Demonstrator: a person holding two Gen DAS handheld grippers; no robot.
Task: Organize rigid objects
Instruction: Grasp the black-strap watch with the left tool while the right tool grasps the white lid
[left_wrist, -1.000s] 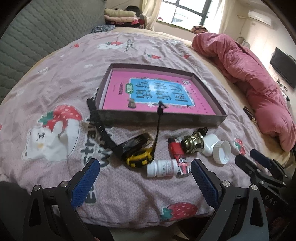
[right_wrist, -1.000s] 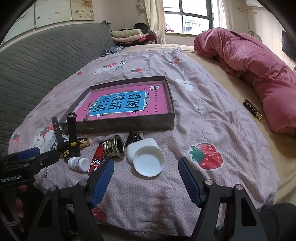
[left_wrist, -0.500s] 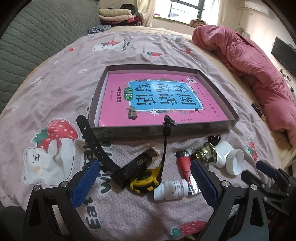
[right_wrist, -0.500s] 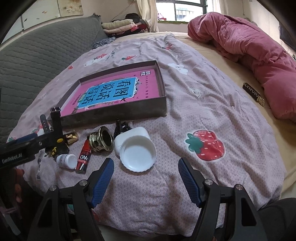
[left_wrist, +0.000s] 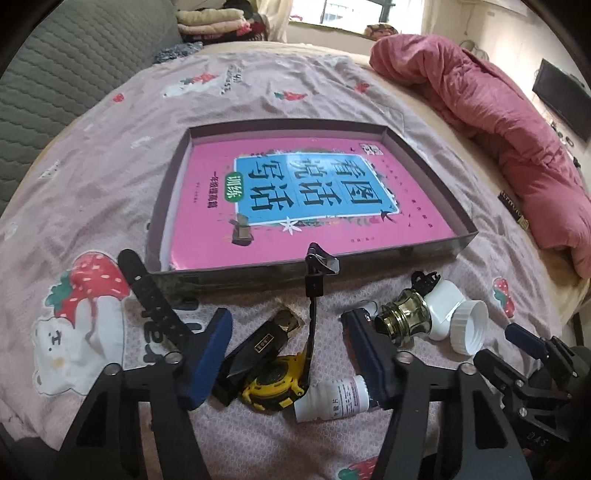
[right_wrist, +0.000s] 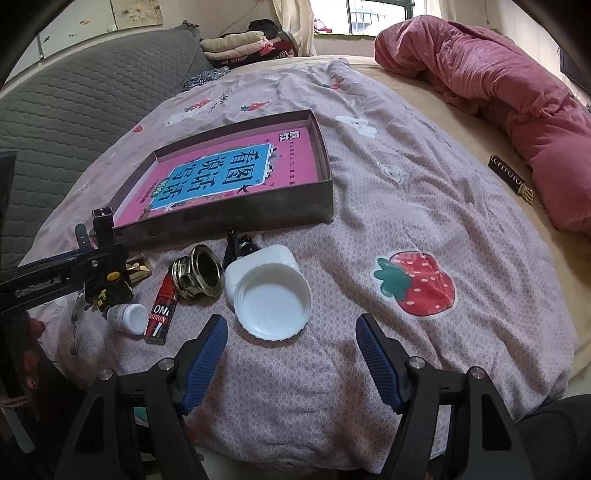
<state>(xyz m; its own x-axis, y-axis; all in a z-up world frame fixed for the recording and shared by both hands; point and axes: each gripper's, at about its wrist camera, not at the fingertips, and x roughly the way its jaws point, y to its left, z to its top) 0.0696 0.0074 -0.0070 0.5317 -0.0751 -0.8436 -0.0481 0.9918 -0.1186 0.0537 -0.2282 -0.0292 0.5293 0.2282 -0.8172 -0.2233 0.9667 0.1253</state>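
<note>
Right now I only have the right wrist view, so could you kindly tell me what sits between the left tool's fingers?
Observer: The yellow watch and a black-and-gold case lie between the left tool's fingers. Its jaws have just been closing and grip nothing yet.
Operator: Thank you. Where does the hidden strap run?
Observer: The black strap lies flat outside the left finger, reaching toward the tray's near corner.
Operator: And the white bottle?
Observer: The white bottle lies on its side by the right finger, printed label facing up.

Lighter (left_wrist: 364, 316) partly behind left fingers (left_wrist: 365, 350)
</note>
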